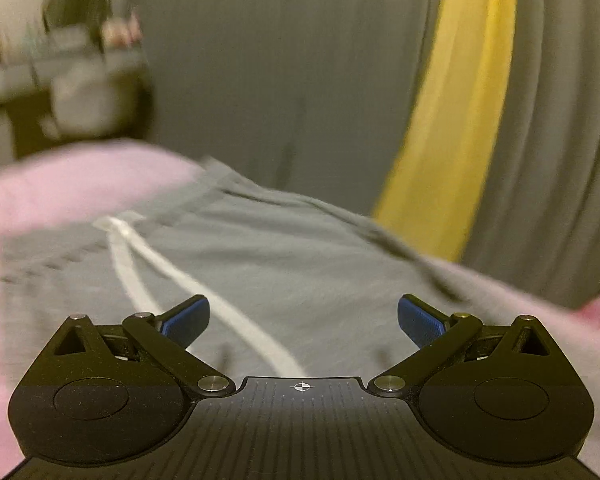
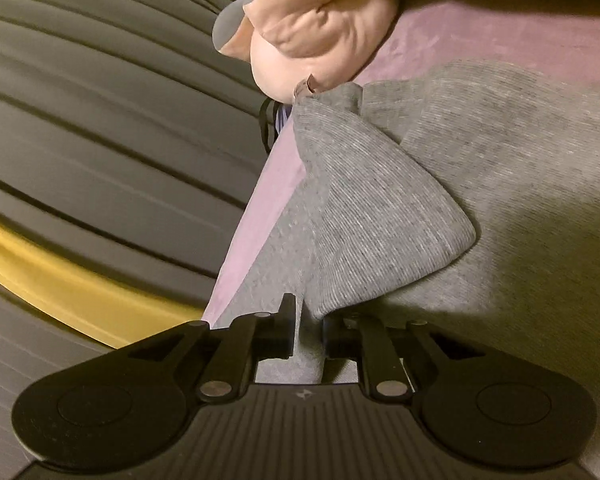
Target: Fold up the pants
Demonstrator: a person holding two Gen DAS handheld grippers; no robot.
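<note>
Grey pants [image 1: 300, 248] lie spread on a pink sheet [image 1: 60, 184], their white drawstring [image 1: 172, 272] trailing toward the camera. My left gripper [image 1: 302, 312] hovers just above the cloth, open, its blue pads [image 1: 188, 320] wide apart with nothing between them. In the right wrist view the grey pants [image 2: 380, 208] rise in a raised fold from my right gripper [image 2: 309, 316], whose jaws stand close together and pinch the cloth at the bed's edge. The fold drapes over the right finger and hides its tip.
A grey pleated curtain [image 1: 260, 60] with a yellow stripe [image 1: 460, 120] hangs behind the bed. A blurred shelf with objects [image 1: 60, 72] stands at far left. A peach and grey plush cushion [image 2: 320, 28] lies on the pink sheet [image 2: 500, 40] just beyond the pants, a black cord [image 2: 266, 128] beside it.
</note>
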